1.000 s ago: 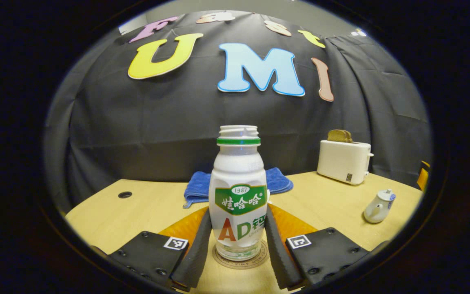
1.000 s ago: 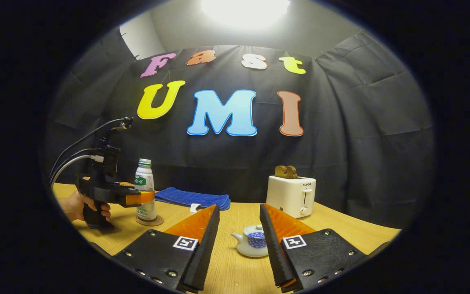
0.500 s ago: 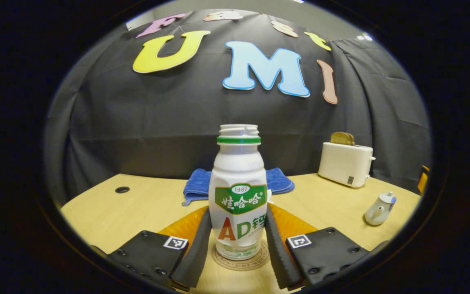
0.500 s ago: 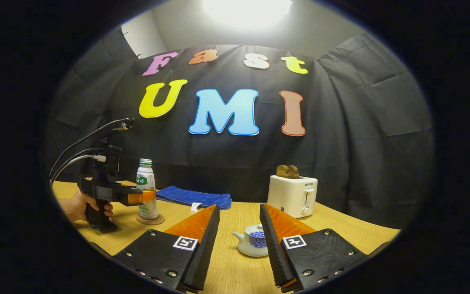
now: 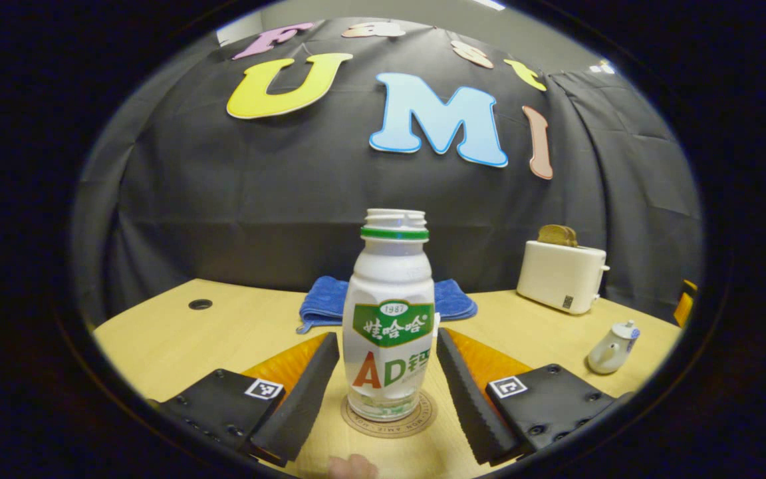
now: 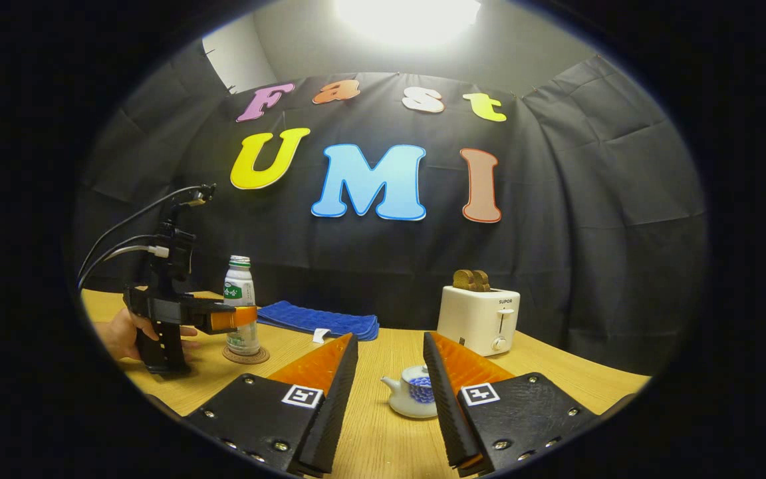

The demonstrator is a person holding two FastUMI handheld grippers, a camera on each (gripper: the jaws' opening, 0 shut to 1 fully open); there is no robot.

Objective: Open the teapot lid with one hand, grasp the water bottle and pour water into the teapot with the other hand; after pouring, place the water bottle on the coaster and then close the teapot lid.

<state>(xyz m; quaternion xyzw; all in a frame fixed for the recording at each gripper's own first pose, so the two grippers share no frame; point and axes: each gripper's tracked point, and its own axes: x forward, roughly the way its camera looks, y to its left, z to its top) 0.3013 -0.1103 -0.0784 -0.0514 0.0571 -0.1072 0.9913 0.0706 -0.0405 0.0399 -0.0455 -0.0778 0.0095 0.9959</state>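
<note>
Rig appearance: two hand-held grippers

Right hand-held gripper [image 6: 389, 399]: black screw-fastened plates, each bearing a square black-and-white marker. Left hand-held gripper [image 6: 240, 318], seen from the right gripper view: black pistol-grip body, upright mast, looping cables at rear, bare hand [image 6: 120, 332] on grip.

Between your left jaws stands a smooth, matt plastic water bottle [image 5: 389, 319] with a glossy label; under it a round coaster [image 5: 388, 417] on the pale wood-grain table [image 5: 223, 326]; beyond your right jaws, a glossy ceramic teapot [image 6: 412, 392]; behind, a blue ribbed cloth [image 6: 316, 320].
</note>
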